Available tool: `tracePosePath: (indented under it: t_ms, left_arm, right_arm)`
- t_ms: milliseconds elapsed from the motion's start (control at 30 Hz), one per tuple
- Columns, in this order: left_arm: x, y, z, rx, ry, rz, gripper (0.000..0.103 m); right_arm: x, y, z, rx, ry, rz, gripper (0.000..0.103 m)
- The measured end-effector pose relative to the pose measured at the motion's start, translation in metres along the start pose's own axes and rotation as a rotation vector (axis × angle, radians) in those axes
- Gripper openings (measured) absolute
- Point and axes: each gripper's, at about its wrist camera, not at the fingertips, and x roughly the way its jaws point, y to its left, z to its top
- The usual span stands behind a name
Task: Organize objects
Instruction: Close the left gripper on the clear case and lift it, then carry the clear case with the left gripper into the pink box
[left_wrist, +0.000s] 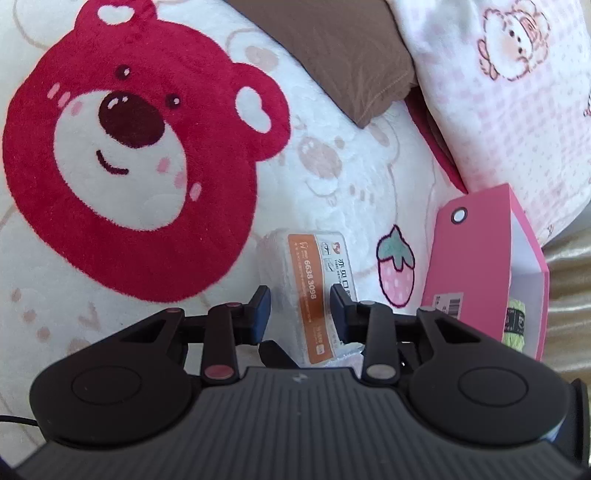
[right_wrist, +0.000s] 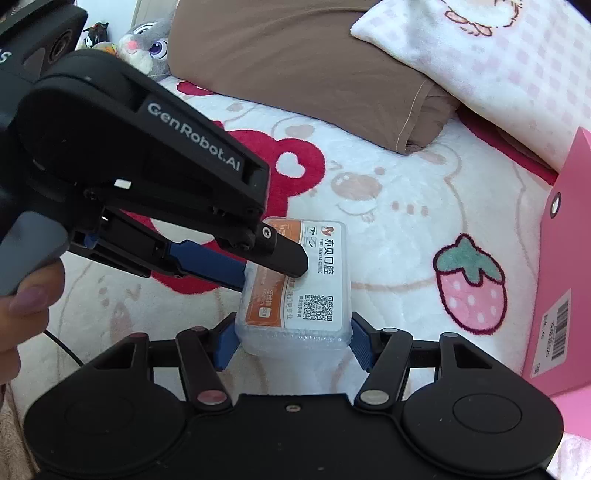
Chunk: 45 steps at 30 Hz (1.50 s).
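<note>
- Plush bedding is filling both views: a white blanket (left_wrist: 332, 110) with a big red bear print (left_wrist: 129, 166) and a strawberry motif (right_wrist: 469, 284), a brown pillow (right_wrist: 295, 66) and a pink-checked throw (left_wrist: 517, 110) lying along the top.
- We are working on a clear plastic box (right_wrist: 295, 284) with an orange-and-white label, lying flat on the blanket at lower centre of both views, just left of an open pink box (left_wrist: 487, 273) near the right edge.
- We judge the plastic box light, stiff and smooth-sided, so likely slippery; its long side walls look like the best place to pinch, away from the rounded corners.
- Our left gripper (left_wrist: 301, 306) is straddling the box's narrow width, jaws partly open; whether the blue pads (left_wrist: 260, 310) are pressing we cannot tell.
- Our right gripper (right_wrist: 291, 345) is bracketing the near end across its wide face, jaws about half open, pads just beside the corners; a firm grip is not evident.
- A green item (left_wrist: 515, 321) is sitting inside the pink box.
</note>
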Motion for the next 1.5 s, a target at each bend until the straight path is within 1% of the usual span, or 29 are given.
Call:
tracePosePath:
  t_ms: [33, 133, 233, 333, 433, 533, 600, 633, 800, 900, 1000, 1100, 1200, 1367, 1433, 1500]
  left_arm:
    - [-0.003, -0.007, -0.003, 0.037, -0.001, 0.012, 0.033]
    - [-0.014, -0.021, -0.018, 0.1, -0.014, 0.034, 0.033]
    - [-0.024, -0.032, -0.029, 0.148, -0.02, 0.032, 0.033]
    - [-0.038, -0.039, -0.039, 0.151, -0.025, 0.003, 0.033]
    - [-0.053, -0.052, -0.046, 0.171, -0.021, 0.011, 0.033]
    - [-0.072, -0.073, -0.05, 0.224, -0.053, -0.003, 0.033]
    - [-0.083, -0.085, -0.05, 0.221, -0.081, -0.03, 0.033]
    - [-0.087, -0.094, -0.051, 0.235, -0.095, -0.035, 0.032]
    - [-0.103, -0.143, -0.056, 0.344, -0.147, -0.047, 0.032]
    - [-0.109, -0.172, -0.06, 0.4, -0.172, -0.078, 0.032]
    - [-0.115, -0.199, -0.065, 0.448, -0.193, -0.128, 0.032]
    - [-0.113, -0.223, -0.066, 0.49, -0.194, -0.159, 0.032]
    - [-0.097, -0.242, -0.062, 0.509, -0.162, -0.184, 0.032]
    - [-0.066, -0.264, -0.057, 0.536, -0.113, -0.2, 0.032]
    - [-0.053, -0.271, -0.054, 0.545, -0.092, -0.213, 0.032]
    - [-0.036, -0.275, -0.048, 0.534, -0.057, -0.222, 0.032]
  right_arm:
    - [-0.004, -0.001, -0.001, 0.007, -0.001, 0.005, 0.066]
    - [-0.017, -0.003, -0.006, 0.024, -0.002, 0.02, 0.066]
    - [-0.032, -0.005, -0.01, 0.026, -0.003, 0.026, 0.066]
    - [-0.05, -0.005, -0.013, 0.014, -0.012, 0.026, 0.066]
    - [-0.069, -0.004, -0.013, 0.0, -0.014, 0.039, 0.066]
    - [-0.091, -0.007, -0.01, -0.005, -0.068, 0.031, 0.066]
    - [-0.107, -0.01, -0.006, -0.01, -0.111, 0.016, 0.066]
    - [-0.117, -0.013, -0.004, -0.008, -0.132, 0.007, 0.066]
    - [-0.155, -0.031, 0.001, 0.013, -0.219, -0.041, 0.066]
    - [-0.176, -0.044, 0.002, 0.045, -0.274, -0.076, 0.066]
    - [-0.2, -0.059, 0.002, 0.076, -0.328, -0.109, 0.066]
    - [-0.215, -0.076, 0.002, 0.136, -0.362, -0.123, 0.066]
    - [-0.22, -0.091, 0.002, 0.167, -0.373, -0.17, 0.066]
    - [-0.221, -0.12, 0.002, 0.209, -0.356, -0.241, 0.066]
    - [-0.215, -0.132, 0.002, 0.219, -0.349, -0.266, 0.066]
    - [-0.209, -0.143, 0.004, 0.226, -0.331, -0.29, 0.066]
